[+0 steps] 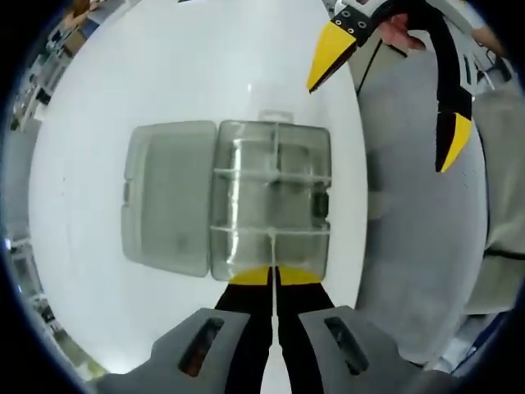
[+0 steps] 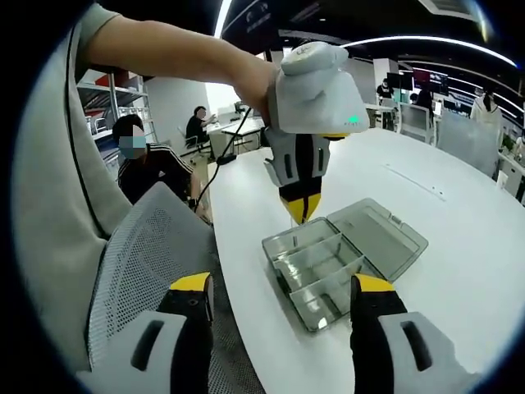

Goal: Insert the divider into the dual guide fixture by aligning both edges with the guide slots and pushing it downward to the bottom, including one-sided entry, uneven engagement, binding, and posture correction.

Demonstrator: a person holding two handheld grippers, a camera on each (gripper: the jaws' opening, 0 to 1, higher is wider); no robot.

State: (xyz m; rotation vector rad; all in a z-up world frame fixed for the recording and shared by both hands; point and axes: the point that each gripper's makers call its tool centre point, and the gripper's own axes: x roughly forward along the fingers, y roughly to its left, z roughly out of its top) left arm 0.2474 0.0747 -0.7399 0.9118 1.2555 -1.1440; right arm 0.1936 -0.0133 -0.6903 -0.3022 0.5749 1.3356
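Note:
A clear plastic compartment box point(image 1: 271, 201) lies on the white table point(image 1: 164, 74) with its lid point(image 1: 168, 197) folded open to one side. My left gripper point(image 1: 273, 275) hangs straight above the box's near wall, its yellow tips shut on a thin clear divider point(image 1: 271, 246) seen edge-on and reaching down into a slot between compartments. In the right gripper view the left gripper point(image 2: 302, 212) points down over the box point(image 2: 324, 275), whose lid point(image 2: 379, 234) lies beyond. My right gripper point(image 2: 283, 287) is open and holds nothing, well back from the box; it also hangs off the table's edge as the right gripper point(image 1: 390, 98).
A grey mesh chair point(image 2: 148, 246) stands close to the table's curved edge point(image 2: 234, 271). The person's arm point(image 2: 172, 53) reaches across above it. Other people sit at desks point(image 2: 197, 123) further back. Bare white table point(image 2: 459, 213) spreads beyond the box.

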